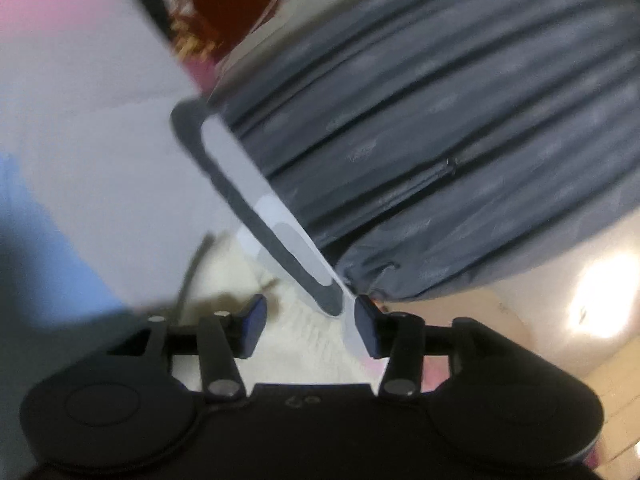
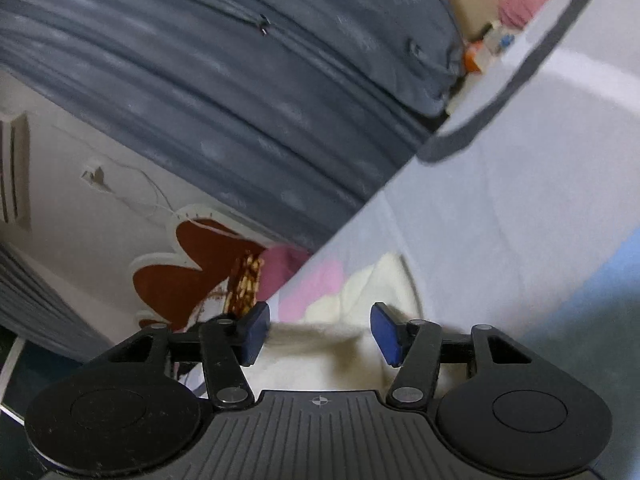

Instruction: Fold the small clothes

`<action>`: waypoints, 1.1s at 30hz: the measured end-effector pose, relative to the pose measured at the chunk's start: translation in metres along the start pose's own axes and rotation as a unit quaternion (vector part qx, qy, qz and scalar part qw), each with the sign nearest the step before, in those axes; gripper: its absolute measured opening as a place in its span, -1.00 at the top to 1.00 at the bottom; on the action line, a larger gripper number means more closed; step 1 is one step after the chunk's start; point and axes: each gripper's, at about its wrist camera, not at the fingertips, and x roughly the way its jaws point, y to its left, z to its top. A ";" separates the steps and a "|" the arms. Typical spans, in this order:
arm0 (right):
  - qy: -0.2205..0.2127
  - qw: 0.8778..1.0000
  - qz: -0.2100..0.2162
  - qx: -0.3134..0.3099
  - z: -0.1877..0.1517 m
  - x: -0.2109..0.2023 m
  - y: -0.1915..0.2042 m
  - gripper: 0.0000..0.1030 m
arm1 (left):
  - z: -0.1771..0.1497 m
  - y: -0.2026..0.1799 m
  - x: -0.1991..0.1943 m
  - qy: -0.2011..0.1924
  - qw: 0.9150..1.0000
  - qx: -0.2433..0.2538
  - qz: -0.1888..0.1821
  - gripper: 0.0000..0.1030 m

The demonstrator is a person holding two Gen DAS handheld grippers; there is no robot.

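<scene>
While jaws gape, one cream garment (image 2: 320, 344), two grippers (image 1: 310, 326) (image 2: 320, 330)

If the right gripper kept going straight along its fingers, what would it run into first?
Most likely the cream fleecy garment lying between and just ahead of the right gripper, whose jaws stand open. Beyond it lies the pale sheet. Depth is hard to judge.

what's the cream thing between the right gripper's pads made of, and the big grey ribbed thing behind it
Cream garment: looks like soft fleece or plush knit, matte with a fuzzy nap; the blur leaves the exact fabric open. Grey ribbed bulk: seemingly woven cloth, perhaps a quilted cover, matte, with deep padded folds and a zip line running across it.
</scene>
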 end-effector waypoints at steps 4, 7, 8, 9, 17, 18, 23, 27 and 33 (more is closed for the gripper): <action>0.009 0.998 -0.008 -0.062 -0.003 -0.005 0.007 -0.09 | -0.003 -0.021 0.005 0.019 0.992 0.117 0.047 0.10; 0.027 0.992 -0.025 -0.123 -0.012 0.004 0.024 -0.09 | -0.010 -0.035 0.015 0.036 0.980 0.181 0.080 0.17; 0.033 0.988 -0.034 -0.150 -0.017 0.011 0.032 -0.09 | -0.013 -0.039 0.018 0.039 0.976 0.198 0.087 0.18; 0.042 0.981 -0.045 -0.183 -0.022 0.016 0.040 -0.09 | -0.015 -0.042 0.020 0.042 0.972 0.211 0.096 0.25; 0.073 0.923 -0.129 -0.356 -0.071 0.046 0.075 0.97 | -0.027 -0.051 0.014 0.002 0.958 0.257 0.129 0.91; 0.058 0.921 -0.130 -0.363 -0.074 0.040 0.077 0.97 | -0.026 -0.052 0.010 -0.016 0.958 0.260 0.120 0.91; 0.013 0.925 -0.129 -0.357 -0.080 0.021 0.074 0.97 | -0.029 -0.058 0.021 -0.016 0.950 0.279 0.141 0.91; 0.045 0.927 -0.158 -0.338 -0.091 0.039 0.051 0.97 | -0.034 -0.041 0.035 0.002 0.950 0.269 0.159 0.83; 0.016 0.937 -0.144 -0.319 -0.082 0.015 0.067 0.06 | -0.039 -0.075 -0.002 -0.061 0.941 0.293 0.156 -0.30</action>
